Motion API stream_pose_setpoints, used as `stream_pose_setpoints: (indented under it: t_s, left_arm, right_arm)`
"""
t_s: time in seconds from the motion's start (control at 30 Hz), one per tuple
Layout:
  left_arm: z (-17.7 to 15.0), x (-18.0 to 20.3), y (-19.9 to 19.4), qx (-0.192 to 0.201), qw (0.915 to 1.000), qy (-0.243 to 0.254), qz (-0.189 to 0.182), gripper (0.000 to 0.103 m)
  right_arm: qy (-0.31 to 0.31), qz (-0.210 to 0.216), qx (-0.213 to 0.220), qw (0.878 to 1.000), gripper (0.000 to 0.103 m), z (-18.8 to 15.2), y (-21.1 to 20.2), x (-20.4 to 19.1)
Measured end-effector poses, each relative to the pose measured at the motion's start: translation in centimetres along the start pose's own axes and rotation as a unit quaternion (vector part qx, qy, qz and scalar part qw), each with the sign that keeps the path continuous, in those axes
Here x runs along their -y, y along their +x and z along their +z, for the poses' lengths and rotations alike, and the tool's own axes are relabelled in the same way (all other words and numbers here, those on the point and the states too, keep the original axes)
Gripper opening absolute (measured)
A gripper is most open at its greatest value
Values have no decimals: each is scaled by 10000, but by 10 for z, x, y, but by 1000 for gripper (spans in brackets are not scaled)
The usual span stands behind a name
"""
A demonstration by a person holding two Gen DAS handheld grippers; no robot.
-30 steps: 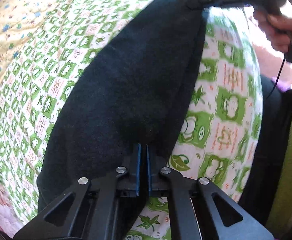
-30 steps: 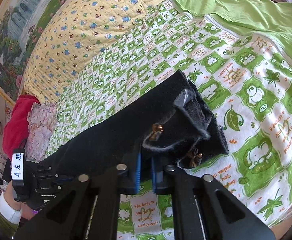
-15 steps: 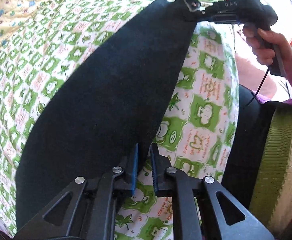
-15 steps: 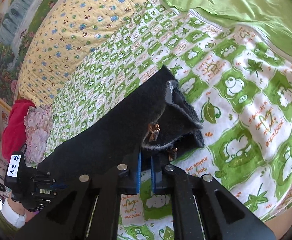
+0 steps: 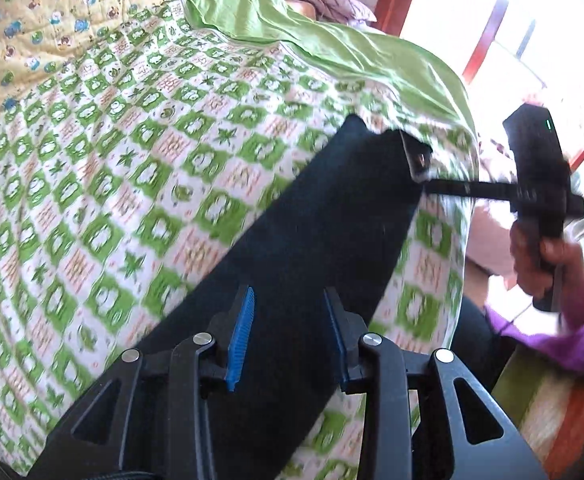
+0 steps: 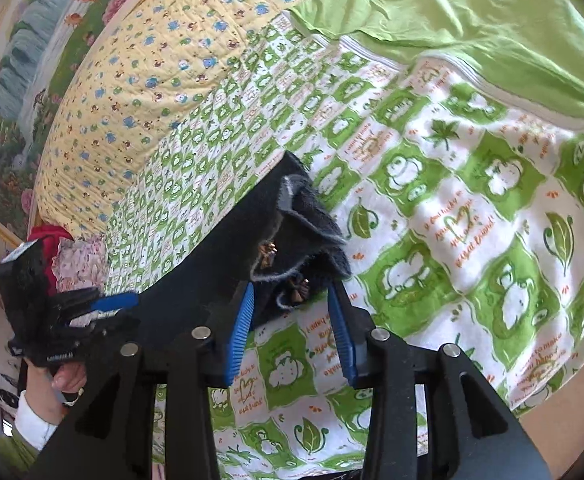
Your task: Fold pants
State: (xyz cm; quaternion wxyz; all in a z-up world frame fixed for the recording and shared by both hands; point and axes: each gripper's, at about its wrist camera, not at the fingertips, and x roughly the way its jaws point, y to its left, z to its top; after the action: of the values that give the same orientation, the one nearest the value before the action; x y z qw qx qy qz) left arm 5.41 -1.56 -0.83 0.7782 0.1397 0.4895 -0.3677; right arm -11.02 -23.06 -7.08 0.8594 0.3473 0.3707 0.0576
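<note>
Black pants point(image 5: 312, 240), folded lengthwise, lie stretched over the green-and-white patterned bedsheet point(image 5: 132, 160). My left gripper point(image 5: 288, 320) hovers above the leg end. Its jaws are opening, the blue pads stand apart, and the cloth lies below them untouched. In the right wrist view the waistband point(image 6: 292, 236) with its gold buttons lies bunched on the sheet. My right gripper point(image 6: 290, 308) is just in front of it; its jaws are opening, with a corner of the waistband between the pads but not pressed. Each gripper also appears in the other's view: the right gripper point(image 5: 426, 182) and the left gripper point(image 6: 108, 308).
A plain green sheet point(image 6: 472, 20) lies crumpled at the far end of the bed and a yellow quilt point(image 6: 152, 72) covers the far side. Red and floral clothes point(image 6: 64, 252) are piled beyond the leg end. The bed's edge point(image 5: 464, 240) drops off by a person's hand point(image 5: 540, 264).
Both grippers have gone from shut on the pants to open, letting the cloth go. The left gripper has lifted and drawn back over the leg end; the pants now rest flat.
</note>
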Motion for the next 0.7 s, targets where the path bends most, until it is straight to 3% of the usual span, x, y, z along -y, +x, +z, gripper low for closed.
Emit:
stream_pose_setpoints:
  t_s: [0.2,0.5,0.53,0.57,0.6,0.7]
  left_arm:
    - [46,3,32,-50,9992,-81,-378,51]
    - [93,13,89,-520,9960,53,-730,55]
    - [97,14,95,-573,9956,66,-739,55]
    - [98,15,100,-617,9952,80,-755,55]
    - [101,17,106,-677,9946,100,-781,55]
    - [109,22,119,-773,9932,154,-855,55]
  right_arm:
    - [284,185,-63,9994,46,-4,0,11]
    - [533,595,47,9968,47,2,14,15]
    - [524,610,74,9967,38,3,15,16]
    - [517,585,107,9969,18,3,14,17]
    - [535,545,138,9970,13,4,14,21]
    - [835,884,352,9920,12,7,9,37]
